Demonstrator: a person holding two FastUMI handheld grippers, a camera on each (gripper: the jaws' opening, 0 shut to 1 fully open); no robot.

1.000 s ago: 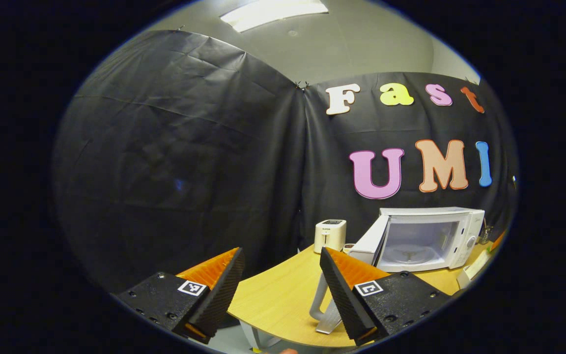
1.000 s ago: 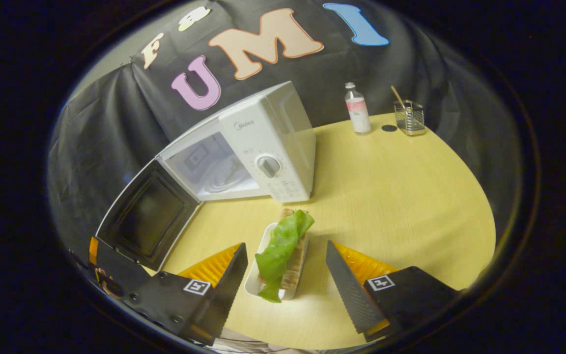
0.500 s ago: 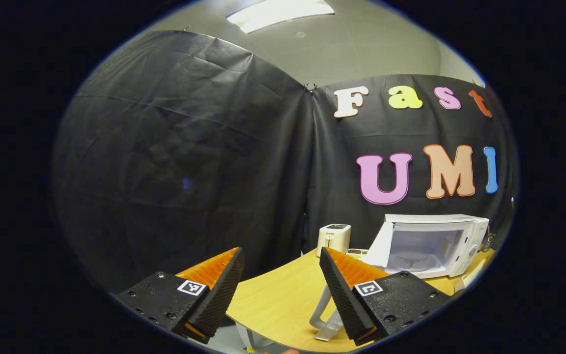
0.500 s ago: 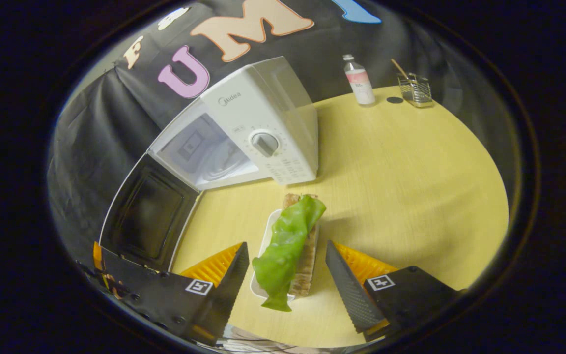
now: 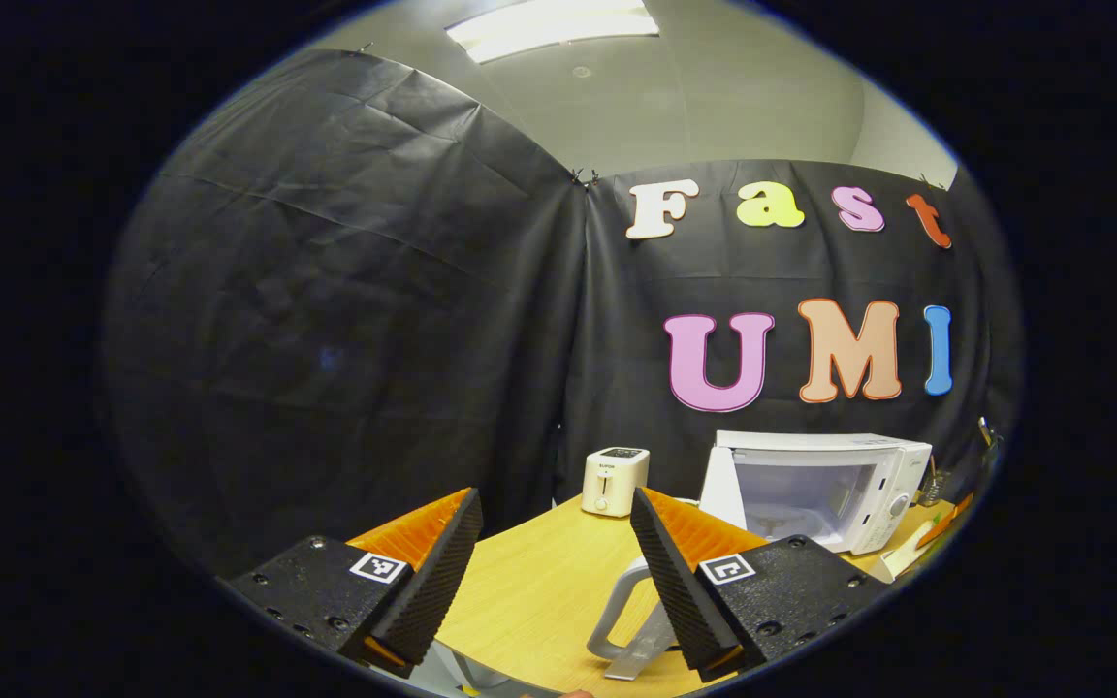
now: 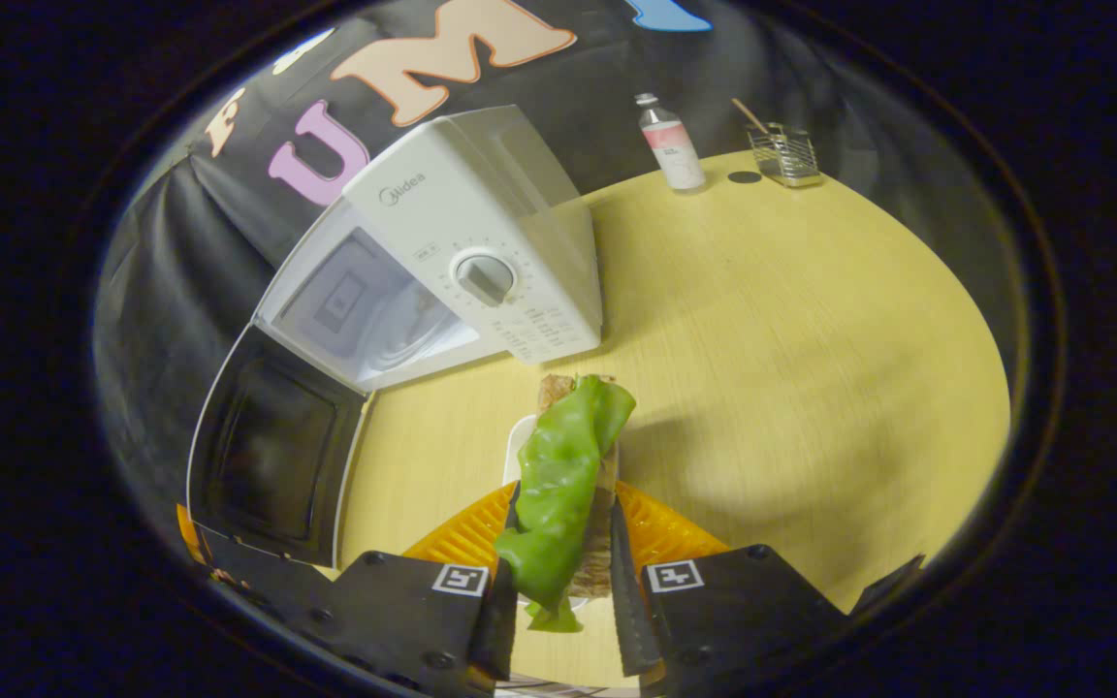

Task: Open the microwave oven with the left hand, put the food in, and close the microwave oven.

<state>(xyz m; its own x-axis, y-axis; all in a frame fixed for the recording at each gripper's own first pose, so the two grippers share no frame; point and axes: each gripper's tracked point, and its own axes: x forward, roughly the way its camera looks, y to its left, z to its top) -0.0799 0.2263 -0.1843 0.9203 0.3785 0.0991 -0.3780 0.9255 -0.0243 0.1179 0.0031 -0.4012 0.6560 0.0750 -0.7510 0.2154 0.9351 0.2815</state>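
R gripper (image 6: 558, 591) clamps food (image 6: 563, 470), dish (image 6: 517, 448) mostly hidden

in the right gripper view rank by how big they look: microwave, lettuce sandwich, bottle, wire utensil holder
1. microwave
2. lettuce sandwich, though it sits nearest the camera
3. and 4. bottle and wire utensil holder look alike, both far back; not ranked.

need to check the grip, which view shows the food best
The right gripper view: the food lies close up between the right hand-held gripper's fingers. In the left gripper view only a small sliver shows at the far edge.
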